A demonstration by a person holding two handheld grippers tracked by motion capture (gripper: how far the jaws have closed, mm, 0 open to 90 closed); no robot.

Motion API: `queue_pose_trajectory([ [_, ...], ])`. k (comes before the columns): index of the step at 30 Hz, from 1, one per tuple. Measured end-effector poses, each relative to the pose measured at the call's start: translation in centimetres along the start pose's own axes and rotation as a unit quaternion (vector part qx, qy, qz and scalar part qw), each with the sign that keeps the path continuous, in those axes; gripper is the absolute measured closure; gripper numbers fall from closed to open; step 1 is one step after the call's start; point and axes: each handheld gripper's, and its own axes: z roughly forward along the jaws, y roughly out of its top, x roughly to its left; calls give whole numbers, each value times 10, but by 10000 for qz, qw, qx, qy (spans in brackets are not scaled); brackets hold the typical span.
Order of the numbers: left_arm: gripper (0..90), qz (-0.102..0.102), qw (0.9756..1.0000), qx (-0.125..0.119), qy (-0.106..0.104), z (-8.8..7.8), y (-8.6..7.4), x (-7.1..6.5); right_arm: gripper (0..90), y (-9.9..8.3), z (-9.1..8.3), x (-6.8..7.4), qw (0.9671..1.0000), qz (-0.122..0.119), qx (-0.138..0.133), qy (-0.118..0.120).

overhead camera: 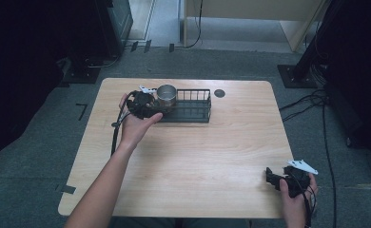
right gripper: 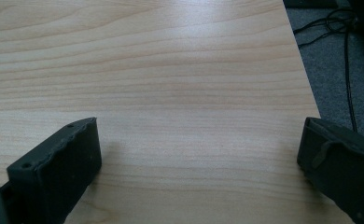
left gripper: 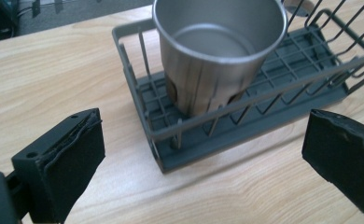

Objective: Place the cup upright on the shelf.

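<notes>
Jaws are spread wide on both grippers, nothing pinched. The wooden counter (overhead camera: 198, 152) is seen carrying a grey wire rack (left gripper: 245, 116) near its far edge; a steel cup (left gripper: 217, 51) stands upright in the rack's left end. The left gripper (overhead camera: 143, 104) is held just beside that cup, the right gripper (overhead camera: 288, 180) well apart at the counter's near right corner.

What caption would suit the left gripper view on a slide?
Open left gripper facing a shiny steel cup standing in a dark grey wire rack on a light wooden table.
</notes>
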Motion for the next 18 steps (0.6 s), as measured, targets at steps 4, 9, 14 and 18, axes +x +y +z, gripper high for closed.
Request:
queue_pose_trajectory([
  [4, 0, -128, 9999, 34, 26, -2, -10, 4, 0, 0, 0, 0, 10000, -1, 0, 2],
  [9, 0, -179, 9998, 78, 72, -4, -23, 9, 0, 0, 0, 0, 10000, 1, -1, 0],
  [14, 0, -190, 9997, 112, 126, -8, -34, 14, 0, 0, 0, 0, 10000, -3, -3, 0],
  [18, 0, -201, 9996, 123, 175, -11, -42, 19, 0, 0, 0, 0, 10000, -2, -1, 1],
])
